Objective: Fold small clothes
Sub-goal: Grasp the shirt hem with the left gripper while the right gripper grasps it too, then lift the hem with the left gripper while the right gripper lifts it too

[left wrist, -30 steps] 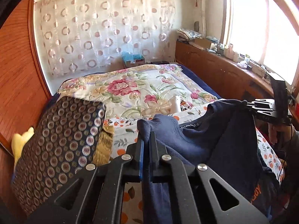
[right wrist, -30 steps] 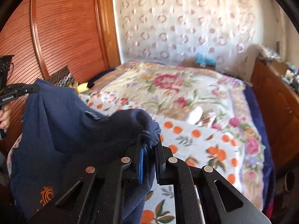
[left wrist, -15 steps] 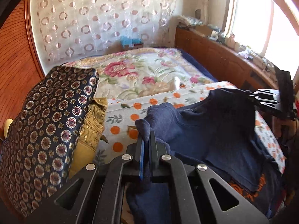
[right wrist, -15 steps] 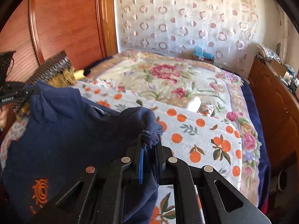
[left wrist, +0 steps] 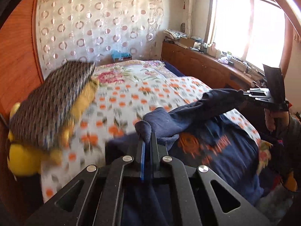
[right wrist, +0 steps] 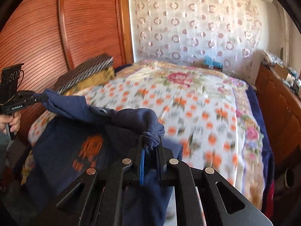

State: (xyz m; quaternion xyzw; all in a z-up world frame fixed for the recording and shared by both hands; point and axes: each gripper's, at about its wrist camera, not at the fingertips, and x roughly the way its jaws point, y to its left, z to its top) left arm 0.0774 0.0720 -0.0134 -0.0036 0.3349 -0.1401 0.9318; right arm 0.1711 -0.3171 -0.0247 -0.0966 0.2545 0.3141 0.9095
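Observation:
A navy blue shirt [left wrist: 222,150] with an orange print lies spread over the near end of the bed, its top edge stretched between both grippers. My left gripper [left wrist: 147,141] is shut on one shoulder of the shirt; it also shows in the right wrist view [right wrist: 40,98]. My right gripper [right wrist: 150,145] is shut on the other shoulder of the shirt [right wrist: 79,150]; it also shows in the left wrist view [left wrist: 244,95]. The orange print faces up.
The bed carries an orange-dotted sheet [left wrist: 131,98] and a floral blanket [right wrist: 188,79]. A dark patterned cushion [left wrist: 50,101] on a gold pillow sits at the left by the wooden wardrobe [right wrist: 37,37]. A wooden sideboard [left wrist: 203,66] runs under the window.
Both grippers have swung the shirt down toward the bed's near end. The shirt body now lies on the sheet with its print up. The view is motion-blurred.

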